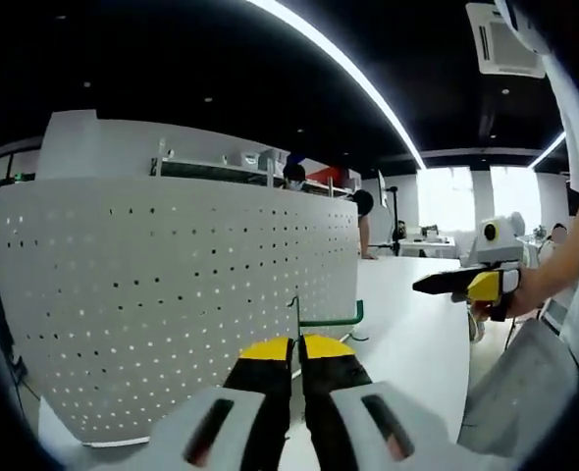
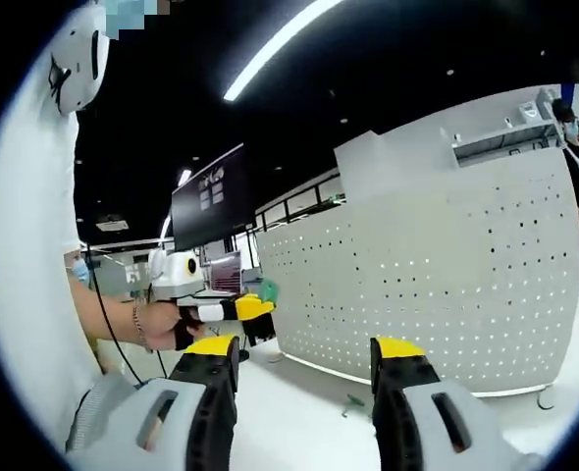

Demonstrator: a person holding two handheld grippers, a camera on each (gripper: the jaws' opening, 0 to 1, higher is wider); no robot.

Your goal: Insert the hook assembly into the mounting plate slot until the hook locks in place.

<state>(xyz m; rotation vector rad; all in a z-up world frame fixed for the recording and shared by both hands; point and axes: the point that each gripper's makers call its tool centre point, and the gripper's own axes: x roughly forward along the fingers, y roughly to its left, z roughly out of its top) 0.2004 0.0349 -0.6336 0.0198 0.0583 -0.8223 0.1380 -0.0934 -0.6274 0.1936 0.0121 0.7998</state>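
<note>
Green hook assembly is pinched in the closed left gripper, close before the white perforated mounting plate standing on the white desk. Right gripper hangs spread, unloaded.

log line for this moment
left gripper: shut on green hook | right gripper: open, empty | pegboard: upright on table | hook: not inserted

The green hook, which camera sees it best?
The left gripper view: the green hook sticks out just beyond the shut left gripper, in front of the white pegboard. In the right gripper view it's only a small green bit at that gripper's tip.
</note>
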